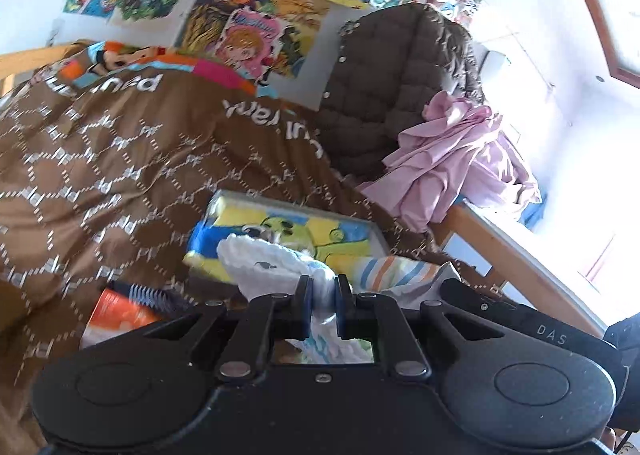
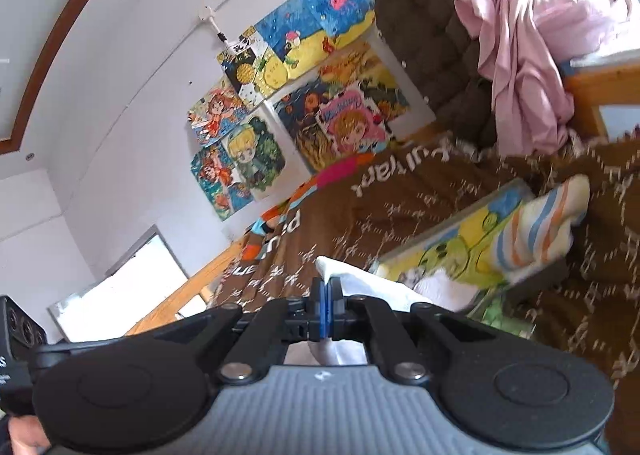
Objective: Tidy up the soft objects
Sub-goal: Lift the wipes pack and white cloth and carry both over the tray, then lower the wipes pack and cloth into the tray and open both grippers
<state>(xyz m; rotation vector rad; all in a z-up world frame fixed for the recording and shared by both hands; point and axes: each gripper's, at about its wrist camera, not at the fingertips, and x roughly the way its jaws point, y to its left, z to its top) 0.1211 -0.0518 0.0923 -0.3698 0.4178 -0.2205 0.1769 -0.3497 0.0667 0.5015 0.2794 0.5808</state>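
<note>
Both tongs pinch one white cloth — left tongs (image 1: 323,305) mid-bunch, right tongs (image 2: 325,313) a corner — likely stretching it for folding above the bed (image 1: 100,159).

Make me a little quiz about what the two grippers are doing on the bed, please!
1. True or false: the left gripper is shut on the white cloth.
2. What lies on the painting? A) striped sock B) pink sheet C) brown jacket
3. Fill in: the painting rests on the brown ____.

Key: 1 true. 2 A. 3 blanket.
</note>
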